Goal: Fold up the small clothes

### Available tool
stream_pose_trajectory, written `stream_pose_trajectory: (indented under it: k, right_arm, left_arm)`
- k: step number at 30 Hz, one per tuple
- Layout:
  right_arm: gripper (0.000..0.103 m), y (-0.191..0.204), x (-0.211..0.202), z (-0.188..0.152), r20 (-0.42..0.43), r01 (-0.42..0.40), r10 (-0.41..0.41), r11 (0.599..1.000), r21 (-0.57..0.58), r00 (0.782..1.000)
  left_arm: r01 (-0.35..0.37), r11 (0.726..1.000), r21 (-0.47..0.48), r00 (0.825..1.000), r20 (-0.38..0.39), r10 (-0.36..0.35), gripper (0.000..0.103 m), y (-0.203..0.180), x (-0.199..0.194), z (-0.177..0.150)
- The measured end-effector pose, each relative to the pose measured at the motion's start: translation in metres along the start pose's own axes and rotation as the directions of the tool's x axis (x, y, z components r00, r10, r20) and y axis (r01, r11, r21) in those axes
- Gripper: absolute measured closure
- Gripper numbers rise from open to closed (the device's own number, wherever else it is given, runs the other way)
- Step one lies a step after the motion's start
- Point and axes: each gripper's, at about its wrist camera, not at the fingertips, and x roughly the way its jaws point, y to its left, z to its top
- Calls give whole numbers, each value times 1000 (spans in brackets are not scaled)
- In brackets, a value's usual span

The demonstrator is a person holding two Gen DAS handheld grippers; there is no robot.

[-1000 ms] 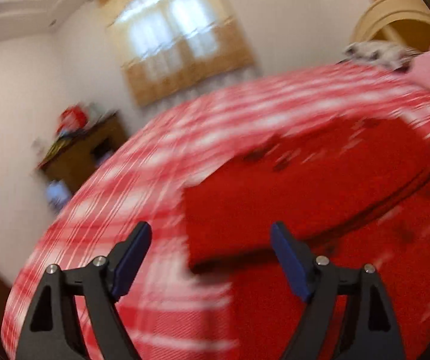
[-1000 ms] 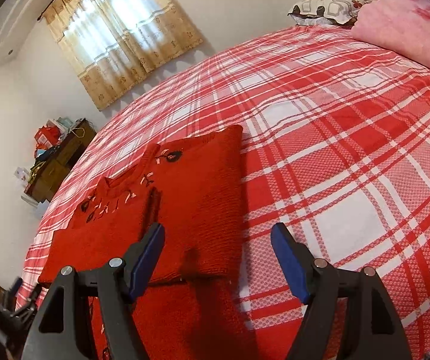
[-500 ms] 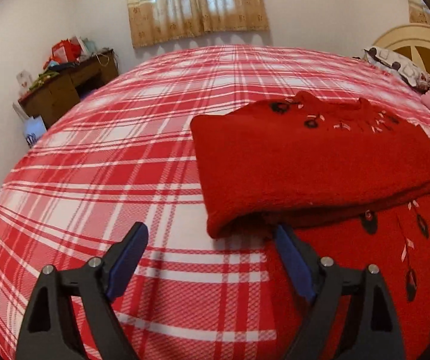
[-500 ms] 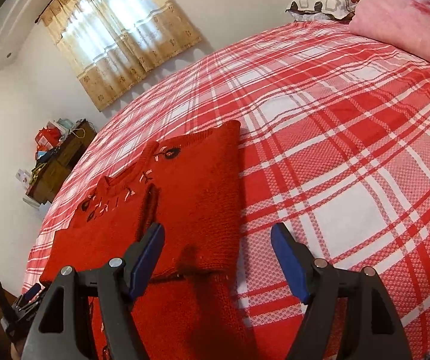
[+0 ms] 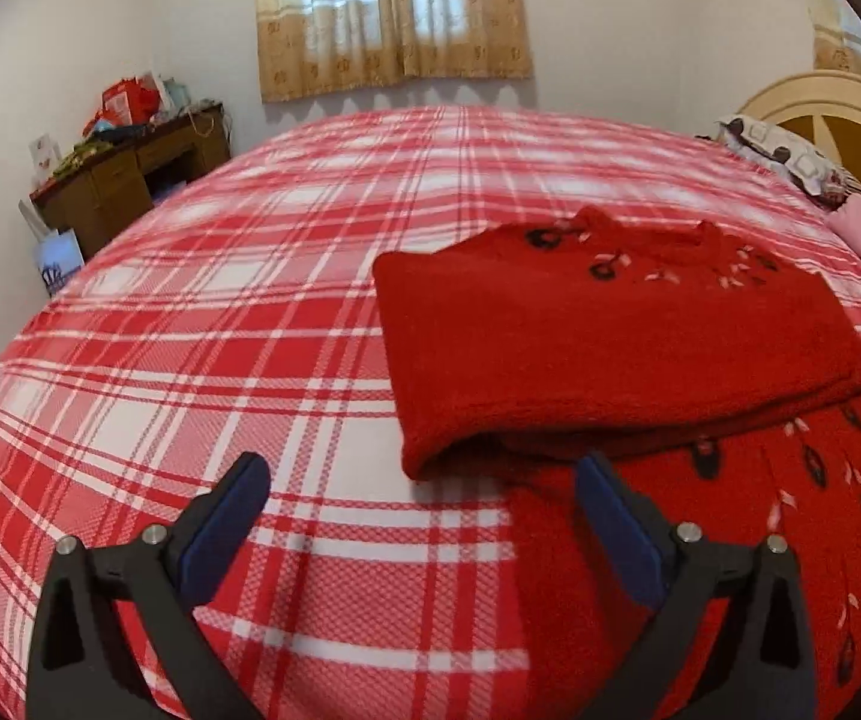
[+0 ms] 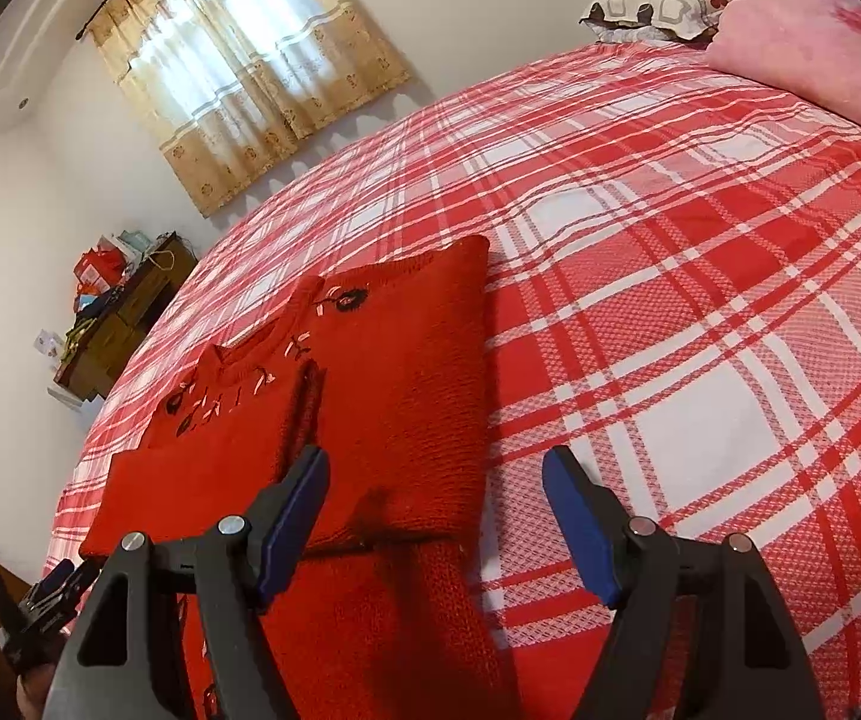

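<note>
A bedroom bed under a red-and-white plaid cotton bedspread (image 5: 250,360) carries the red knitted sweater with embroidered flowers (image 5: 610,348), sleeves folded across its chest. The left hand-held gripper (image 5: 424,498) and right hand-held gripper (image 6: 436,504) both gape wide, holding nothing, just short of the sweater's lower body. Best pinch both hem corners together, then lift evenly toward the collar.

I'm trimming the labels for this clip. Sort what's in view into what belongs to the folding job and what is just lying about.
Job:
red sweater, sleeves folded in, on the plaid bedspread
left gripper, jaws open, holding nothing
right gripper, jaws open, holding nothing

Lying about:
patterned pillow
pink blanket
cluttered wooden desk
curtains
</note>
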Motion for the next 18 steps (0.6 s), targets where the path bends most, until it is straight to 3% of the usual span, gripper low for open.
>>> stream_pose_trajectory:
  k: [6,11,12,16,18]
  right_arm:
    - [29,5,-6,-1,22,11,-10,1000,-18,1000]
    - [29,51,-7,7,-28,40,-47,976,-212,998]
    - [31,59,-7,9,-41,25,-35,973,-230,999]
    - [60,89,17,15,-152,11,-58,956,-293,987]
    - [61,97,40,11,-242,-14,-62,953,-302,968]
  left_arm:
    - [15,998,-57,999,-31,-17,0,10,18,9]
    - [15,998,-67,996,-90,-21,0,11,27,3]
    - [6,998,-60,996,-84,-11,0,10,25,2]
    - [-25,1000,-11,998,-64,24,0,0,22,-1]
    - [-20,1000,-14,998,-68,19,0,1,23,-1]
